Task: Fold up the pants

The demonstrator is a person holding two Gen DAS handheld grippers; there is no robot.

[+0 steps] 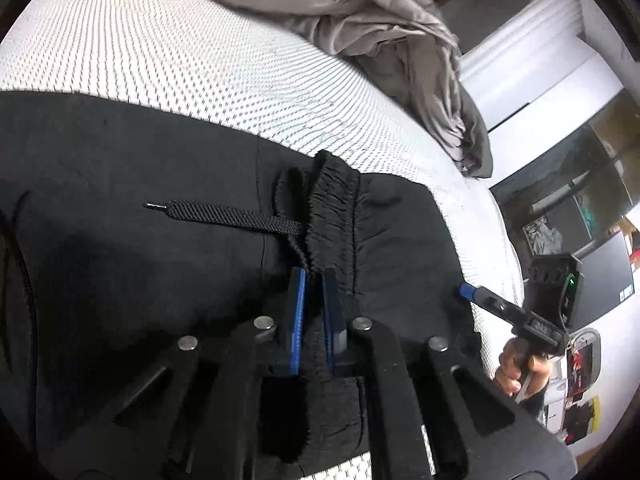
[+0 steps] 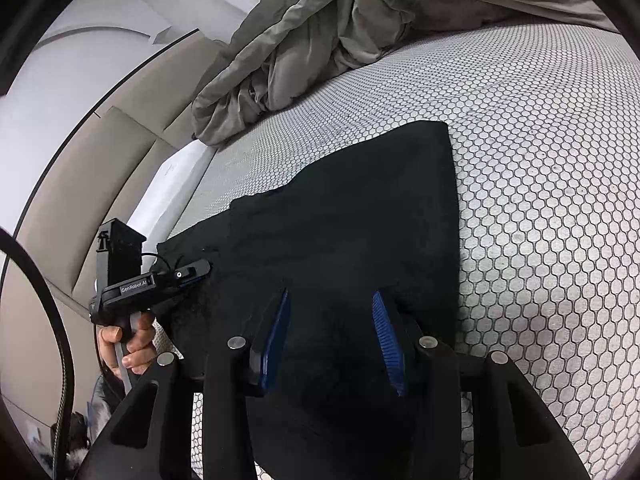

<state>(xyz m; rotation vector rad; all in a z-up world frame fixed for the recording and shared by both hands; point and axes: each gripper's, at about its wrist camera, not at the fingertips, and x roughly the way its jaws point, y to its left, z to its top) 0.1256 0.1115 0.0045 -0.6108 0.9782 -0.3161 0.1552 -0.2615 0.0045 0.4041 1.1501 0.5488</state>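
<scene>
Blue pads of our left gripper (image 1: 314,292) are clenched on the gathered waistband (image 1: 334,208) of the black pants (image 1: 160,264), which lie flat on the honeycomb-patterned mattress (image 2: 540,160), drawstring (image 1: 224,216) trailing loose. Our right gripper (image 2: 330,332) hovers released over the fabric, jaws apart and gripping nothing. We judge the fold needs a second hold: the right jaws should close on the waistband edge before any lift, keeping both layers even. Grey bedding (image 2: 320,40) sits well apart.

A: So where's your stuff sitting?
B: Your pants (image 2: 344,220) lie spread on the mattress (image 2: 540,160), near its front edge. Your bunched-up blanket (image 2: 320,32) sits behind them, toward the far edge.
</scene>
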